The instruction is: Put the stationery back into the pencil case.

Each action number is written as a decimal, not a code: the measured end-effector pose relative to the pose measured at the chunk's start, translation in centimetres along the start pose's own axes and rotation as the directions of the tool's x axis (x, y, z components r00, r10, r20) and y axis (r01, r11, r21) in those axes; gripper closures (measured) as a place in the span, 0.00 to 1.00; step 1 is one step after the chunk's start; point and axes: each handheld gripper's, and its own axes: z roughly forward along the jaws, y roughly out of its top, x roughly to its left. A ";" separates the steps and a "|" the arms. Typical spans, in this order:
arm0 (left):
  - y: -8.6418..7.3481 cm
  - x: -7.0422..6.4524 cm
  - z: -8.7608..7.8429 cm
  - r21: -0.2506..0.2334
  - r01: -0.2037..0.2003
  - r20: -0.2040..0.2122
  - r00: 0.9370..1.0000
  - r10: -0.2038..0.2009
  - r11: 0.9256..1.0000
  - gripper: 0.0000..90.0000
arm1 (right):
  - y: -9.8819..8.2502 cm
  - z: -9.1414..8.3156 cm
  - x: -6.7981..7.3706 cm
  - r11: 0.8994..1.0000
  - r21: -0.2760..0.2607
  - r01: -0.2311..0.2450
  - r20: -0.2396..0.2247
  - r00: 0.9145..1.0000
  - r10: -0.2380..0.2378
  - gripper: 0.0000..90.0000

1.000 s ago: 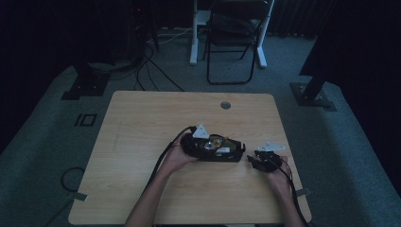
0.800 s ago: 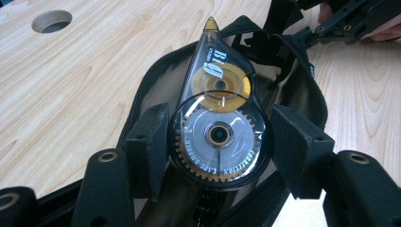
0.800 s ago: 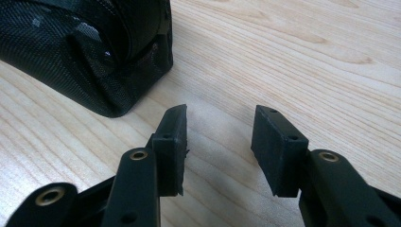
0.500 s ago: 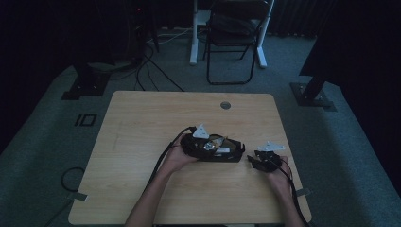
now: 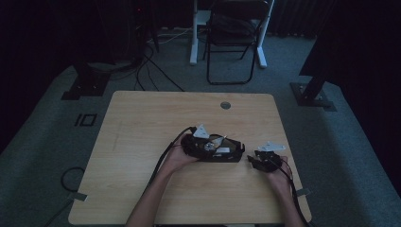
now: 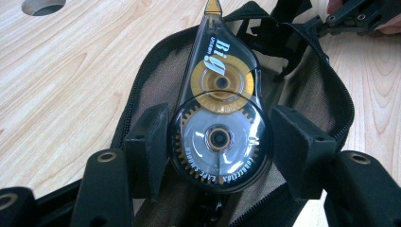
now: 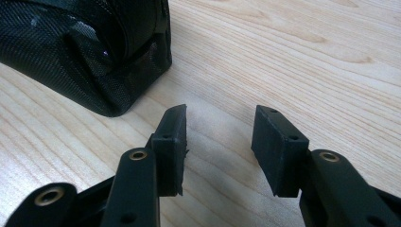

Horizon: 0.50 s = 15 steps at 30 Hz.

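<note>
The left tool (image 6: 220, 142) is clamped on a clear-bodied correction tape dispenser with gold gears (image 6: 221, 118), both pads pressed to its round lower half, holding it right over the open mouth of a black mesh zip pouch (image 6: 326, 99). That pouch lies mid-way across the pale wooden surface (image 5: 142, 123). Just beside its end, the right tool (image 7: 218, 142) rests with jaws parted, nothing between them.

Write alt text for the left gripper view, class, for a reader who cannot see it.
The left tongs clamp a round correction tape dispenser above an open black mesh pencil case. The case lies on a light wooden table.
</note>
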 end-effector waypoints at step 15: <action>0.1 0.0 -0.3 -0.011 0.003 -0.009 1.000 -0.003 1.000 0.44 | 0.0 0.0 -0.1 1.000 0.000 0.002 0.001 1.000 -0.002 0.61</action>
